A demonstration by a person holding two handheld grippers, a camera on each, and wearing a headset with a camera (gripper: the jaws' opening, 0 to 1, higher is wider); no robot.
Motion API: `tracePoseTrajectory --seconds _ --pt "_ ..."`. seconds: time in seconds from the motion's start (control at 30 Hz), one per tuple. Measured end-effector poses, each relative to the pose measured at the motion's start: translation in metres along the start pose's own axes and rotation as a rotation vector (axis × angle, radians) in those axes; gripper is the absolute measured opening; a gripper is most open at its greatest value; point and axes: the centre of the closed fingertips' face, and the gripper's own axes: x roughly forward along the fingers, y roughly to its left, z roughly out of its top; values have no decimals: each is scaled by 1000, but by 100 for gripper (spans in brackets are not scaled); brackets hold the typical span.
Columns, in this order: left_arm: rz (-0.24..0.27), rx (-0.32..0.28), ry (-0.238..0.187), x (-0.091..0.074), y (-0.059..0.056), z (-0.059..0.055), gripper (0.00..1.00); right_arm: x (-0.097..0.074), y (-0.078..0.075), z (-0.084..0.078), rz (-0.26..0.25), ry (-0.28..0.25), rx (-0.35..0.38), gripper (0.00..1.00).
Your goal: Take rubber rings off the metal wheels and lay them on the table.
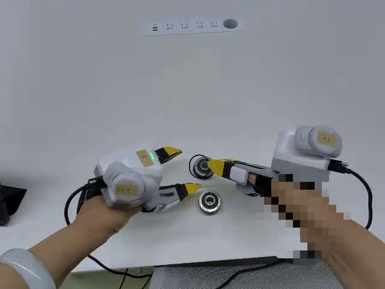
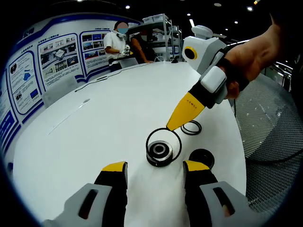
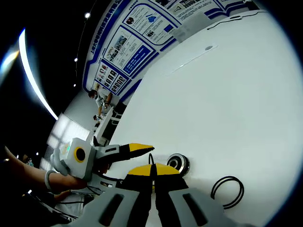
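here right tool (image 1: 212, 165) pinches rubber ring (image 2: 147, 142); sticker (image 1: 325, 139) writing unreadable.

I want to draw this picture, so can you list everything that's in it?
metal wheels: two, silvery, mid-table between the claws.
rubber rings: two, black; one lies flat on the table, one sits loose around the farther wheel.
table: one, white.
power strip: one, white, far side of the table.
cables: black, trailing from both grippers.
posters: several, blue and white, on the back wall.
left claw: one, yellow-tipped, open, left of the wheels.
right claw: one, yellow-tipped, shut on the loose ring.
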Motion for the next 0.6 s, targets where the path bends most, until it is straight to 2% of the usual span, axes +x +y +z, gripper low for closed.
tracePoseTrajectory --seconds 0.13,0.27,0.37,0.6 --pt "5 -5 5 -4 0 -3 49 -8 7 -1 14 -13 4 2" --pt "9 -14 9 -6 1 -6 51 -16 8 -4 12 -17 5 2" --pt "13 -14 13 -7 1 -8 52 -23 2 -6 -3 -20 11 2" --pt "14 -20 15 -9 2 -11 51 -44 -23 -9 -68 -40 42 2"
